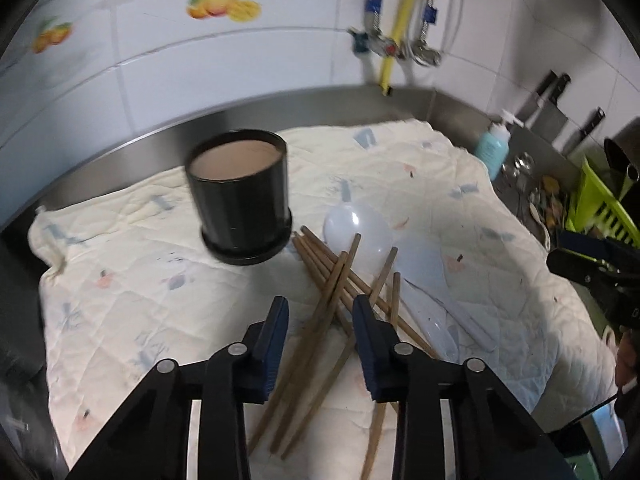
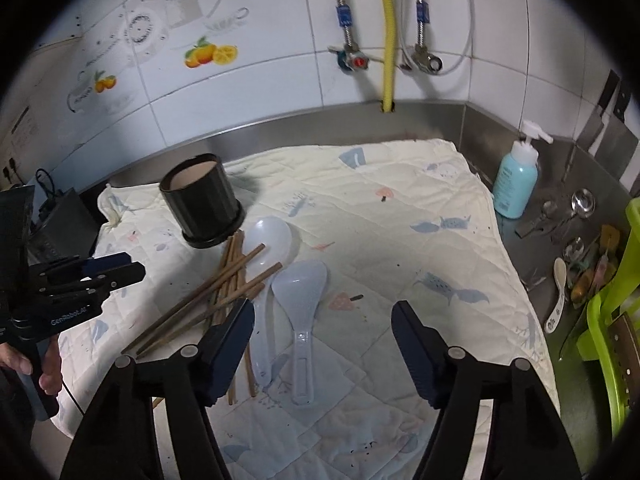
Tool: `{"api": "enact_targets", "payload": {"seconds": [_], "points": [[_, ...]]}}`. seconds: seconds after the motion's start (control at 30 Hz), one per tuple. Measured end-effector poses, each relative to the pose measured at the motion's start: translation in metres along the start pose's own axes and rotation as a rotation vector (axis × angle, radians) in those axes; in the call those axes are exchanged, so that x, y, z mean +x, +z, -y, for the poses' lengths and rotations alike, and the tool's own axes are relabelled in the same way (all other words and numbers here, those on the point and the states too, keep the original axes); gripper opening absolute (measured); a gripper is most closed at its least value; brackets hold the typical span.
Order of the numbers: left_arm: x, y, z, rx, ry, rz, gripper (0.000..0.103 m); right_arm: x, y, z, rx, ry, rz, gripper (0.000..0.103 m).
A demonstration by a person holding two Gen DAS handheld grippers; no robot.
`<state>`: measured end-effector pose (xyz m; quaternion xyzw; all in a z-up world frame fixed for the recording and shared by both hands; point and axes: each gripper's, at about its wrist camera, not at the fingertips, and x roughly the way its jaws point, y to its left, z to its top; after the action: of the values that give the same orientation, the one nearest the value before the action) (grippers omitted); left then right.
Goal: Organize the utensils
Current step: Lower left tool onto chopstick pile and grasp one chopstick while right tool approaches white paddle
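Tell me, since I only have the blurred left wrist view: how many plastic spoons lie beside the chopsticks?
Observer: Two, side by side with their bowls toward the wall: a clear spoon and a bluish spoon.
Operator: Do the chopsticks touch either?
Observer: Some chopsticks lie across the clear spoon; the bluish one lies apart.
Operator: Is the right tool open?
Observer: Yes. The right tool has its jaws wide apart above the bluish spoon's handle and grips nothing.
Operator: Any utensils off the cloth?
Observer: A white ceramic spoon lies on the steel counter, near the green rack.
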<state>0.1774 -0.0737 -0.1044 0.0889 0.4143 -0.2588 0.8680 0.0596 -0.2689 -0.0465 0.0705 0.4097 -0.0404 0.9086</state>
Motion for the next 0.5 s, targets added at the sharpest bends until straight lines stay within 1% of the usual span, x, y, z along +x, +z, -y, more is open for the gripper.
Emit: {"api": "enact_targets", "payload": {"seconds": [0.17,0.27,0.5], "points": [[0.034,0.006,-0.007,0.030,-0.063,-0.059,0.031,0.010,-0.002,-0.003,-0.006,-0.021,-0.022,0.078],[0.055,0.007,-0.011,0.049,-0.086,-0.091,0.029,0.016,-0.003,-0.002,0.002,-0.034,-0.033,0.077],[0.087,0.013,-0.006,0.098,-0.136,-0.120,0.021,0.026,-0.002,-0.004,0.020,-0.059,-0.050,0.075]]}}
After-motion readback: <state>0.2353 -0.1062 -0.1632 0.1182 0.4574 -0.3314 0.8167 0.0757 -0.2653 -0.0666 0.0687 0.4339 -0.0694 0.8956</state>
